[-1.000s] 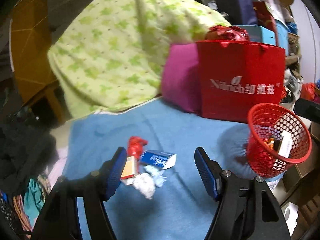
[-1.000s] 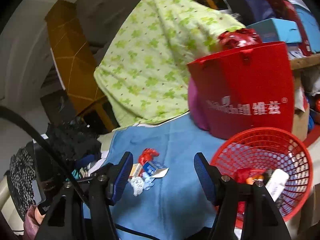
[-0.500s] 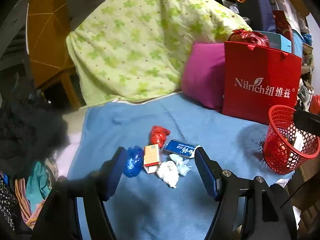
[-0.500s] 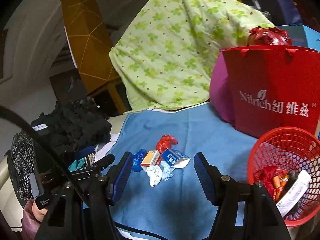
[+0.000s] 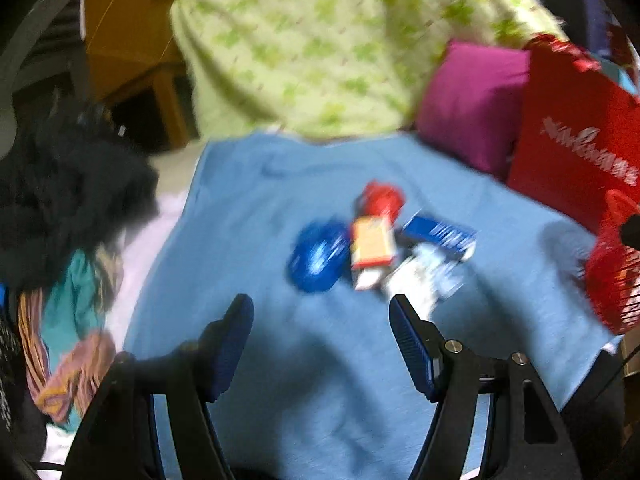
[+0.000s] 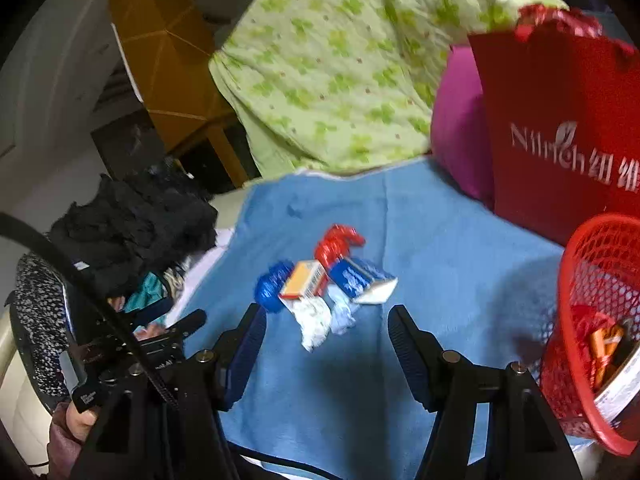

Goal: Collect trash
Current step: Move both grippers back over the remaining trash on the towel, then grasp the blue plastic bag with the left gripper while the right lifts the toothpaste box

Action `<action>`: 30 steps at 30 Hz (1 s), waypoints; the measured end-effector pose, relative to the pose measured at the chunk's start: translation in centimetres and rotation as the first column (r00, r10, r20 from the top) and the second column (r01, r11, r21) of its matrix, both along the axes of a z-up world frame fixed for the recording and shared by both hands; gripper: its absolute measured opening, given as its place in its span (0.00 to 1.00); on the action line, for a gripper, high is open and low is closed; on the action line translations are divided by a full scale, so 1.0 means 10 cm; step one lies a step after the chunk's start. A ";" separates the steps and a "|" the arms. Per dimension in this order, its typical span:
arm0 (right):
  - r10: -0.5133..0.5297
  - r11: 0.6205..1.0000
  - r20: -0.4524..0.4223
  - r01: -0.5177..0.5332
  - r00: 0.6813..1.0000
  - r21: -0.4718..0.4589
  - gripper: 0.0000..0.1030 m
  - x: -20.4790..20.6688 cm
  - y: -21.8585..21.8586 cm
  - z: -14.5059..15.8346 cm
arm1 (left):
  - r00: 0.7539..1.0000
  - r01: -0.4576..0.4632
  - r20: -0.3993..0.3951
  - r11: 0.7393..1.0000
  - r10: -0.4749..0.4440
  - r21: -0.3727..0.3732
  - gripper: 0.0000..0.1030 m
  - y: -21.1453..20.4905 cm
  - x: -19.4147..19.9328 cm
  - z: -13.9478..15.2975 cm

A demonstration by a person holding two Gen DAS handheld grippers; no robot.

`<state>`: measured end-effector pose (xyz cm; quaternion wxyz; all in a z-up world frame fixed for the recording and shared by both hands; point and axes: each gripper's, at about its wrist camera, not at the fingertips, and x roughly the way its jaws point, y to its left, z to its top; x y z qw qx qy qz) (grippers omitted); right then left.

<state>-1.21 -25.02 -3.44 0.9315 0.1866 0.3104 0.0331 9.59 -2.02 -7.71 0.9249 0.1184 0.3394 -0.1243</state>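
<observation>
A green-patterned quilt (image 6: 340, 64) is seen heaped at the back, above a blue blanket (image 6: 432, 248) that is spread over the surface. A red paper bag (image 6: 560, 136) printed with white lettering is stood upright at the right, and a magenta pillow (image 6: 460, 136) is pressed against its left side. A red mesh basket (image 6: 576, 292) is placed at the right edge of the blanket, with wrappers held inside it. A pile of dark clothing (image 6: 132, 228) is bunched off the blanket's left edge. The trash is gathered in a small cluster at the middle of the blanket: a blue and white carton (image 6: 360, 280), a crumpled white tissue (image 6: 312, 320), a blue wrapper (image 6: 270, 288), an orange and white box (image 6: 304, 280) and a red wrapper (image 6: 338, 240), all touching or just beside one another. The left gripper (image 5: 322, 340) is held spread and empty, short of the cluster. The right gripper (image 6: 324, 344) is likewise spread and empty, with the tissue lying just ahead between its fingers.
</observation>
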 end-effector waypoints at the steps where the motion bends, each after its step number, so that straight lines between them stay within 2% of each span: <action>1: 0.001 1.000 -0.022 -0.001 1.000 0.009 0.66 0.06 -0.01 -0.09 | 1.000 -0.020 -0.024 1.000 0.020 0.003 0.69 0.06 0.06 -0.10; 8: 0.016 0.999 -0.120 -0.013 0.993 0.030 0.66 0.32 -0.02 -0.51 | 0.985 -0.089 -0.148 0.996 0.088 0.000 0.69 0.30 0.33 -0.59; 15: 0.028 0.998 -0.165 -0.018 0.986 0.061 0.66 0.68 -0.14 -0.73 | 0.987 -0.074 -0.141 0.997 0.073 -0.003 0.69 0.25 0.63 -0.62; 24: 0.088 0.991 -0.176 -0.069 0.980 0.111 0.66 1.43 -0.40 -0.90 | 0.988 0.070 -0.137 0.997 -0.066 0.027 0.69 0.06 1.26 -0.63; 27: 0.137 0.984 -0.178 -0.112 0.974 0.139 0.72 1.70 -0.45 -0.98 | 0.980 0.149 -0.137 0.988 -0.142 0.040 0.69 -0.02 1.40 -0.64; 30: 0.178 0.978 -0.206 -0.150 0.962 0.145 0.72 1.97 -0.48 -1.08 | 0.967 0.221 -0.143 0.974 -0.212 0.047 0.69 -0.10 1.53 -0.67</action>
